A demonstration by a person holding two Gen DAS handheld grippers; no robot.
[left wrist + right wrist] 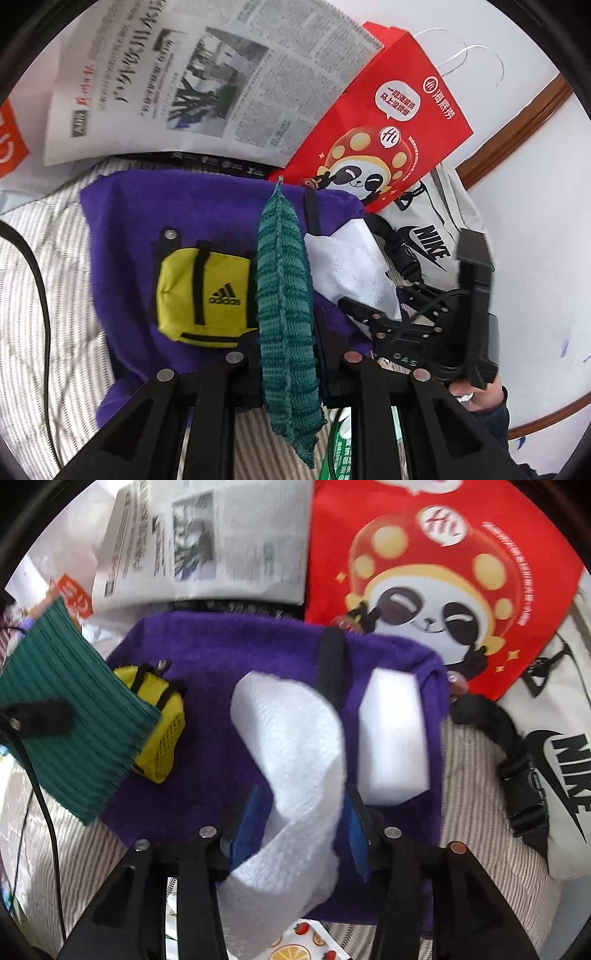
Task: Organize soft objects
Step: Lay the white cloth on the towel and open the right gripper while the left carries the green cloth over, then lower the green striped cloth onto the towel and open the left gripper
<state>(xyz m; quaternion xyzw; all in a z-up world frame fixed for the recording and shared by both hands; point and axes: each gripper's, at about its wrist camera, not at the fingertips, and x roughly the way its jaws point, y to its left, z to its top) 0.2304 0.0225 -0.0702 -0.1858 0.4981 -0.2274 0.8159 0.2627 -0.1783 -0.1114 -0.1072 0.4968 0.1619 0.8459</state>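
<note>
My left gripper [287, 354] is shut on a green knitted cloth [284, 295], which hangs between its fingers above a purple towel [125, 229]. A yellow Adidas pouch [199, 295] lies on that towel. In the right wrist view the green cloth [70, 716] hangs at the left, partly over the yellow pouch [162, 731]. My right gripper [299, 823] stands open, its blue pads [245, 823] apart. A white paper towel [295, 738] lies loosely between them on the purple towel [229, 650]. A white foam block [395, 734] rests beside it. The right gripper [364, 314] also shows in the left wrist view.
A newspaper [207, 74] and a red panda-print paper bag [380, 122] lie behind the towel. A white Nike bag [424, 236] with a black strap [517, 760] sits at the right. A black cable [40, 288] crosses the striped bedding [48, 258]. A hand [480, 395] holds the right gripper.
</note>
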